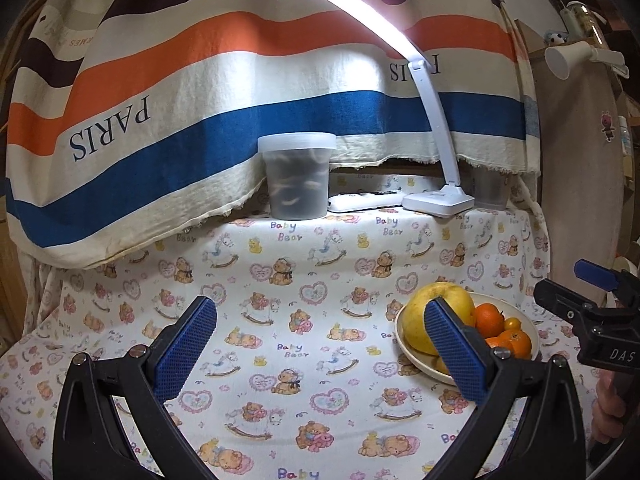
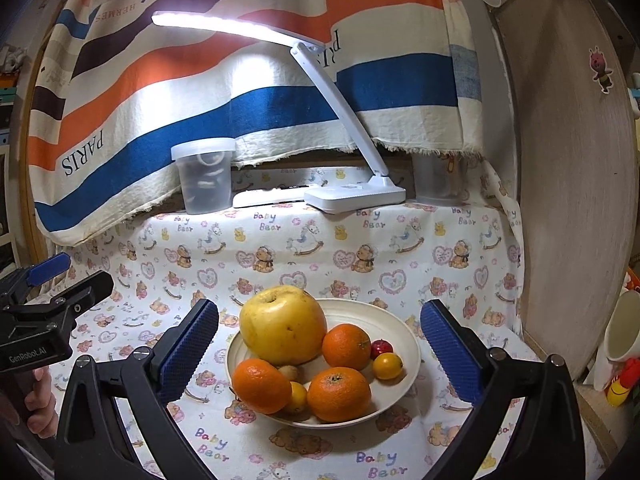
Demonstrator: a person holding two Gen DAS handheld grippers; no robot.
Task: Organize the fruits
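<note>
A cream bowl (image 2: 400, 320) sits on the bear-print cloth and holds a big yellow apple-like fruit (image 2: 282, 326), three oranges (image 2: 346, 346), a small red fruit (image 2: 381, 347), a small yellow fruit (image 2: 387, 366) and a kiwi (image 2: 291, 372). My right gripper (image 2: 320, 348) is open and empty, its pads on either side of the bowl. My left gripper (image 1: 320, 344) is open and empty over bare cloth left of the bowl (image 1: 524, 320). The right gripper also shows at the right edge of the left wrist view (image 1: 580, 312), and the left gripper at the left edge of the right wrist view (image 2: 60, 300).
A lidded translucent tub (image 2: 206, 176), a white desk lamp (image 2: 352, 194), a white remote-like bar (image 2: 268, 198) and a clear cup (image 2: 438, 184) stand at the back under a striped hanging cloth (image 2: 256, 92). A wooden panel (image 2: 572, 200) borders the right side, with a mug (image 2: 624, 328) beyond it.
</note>
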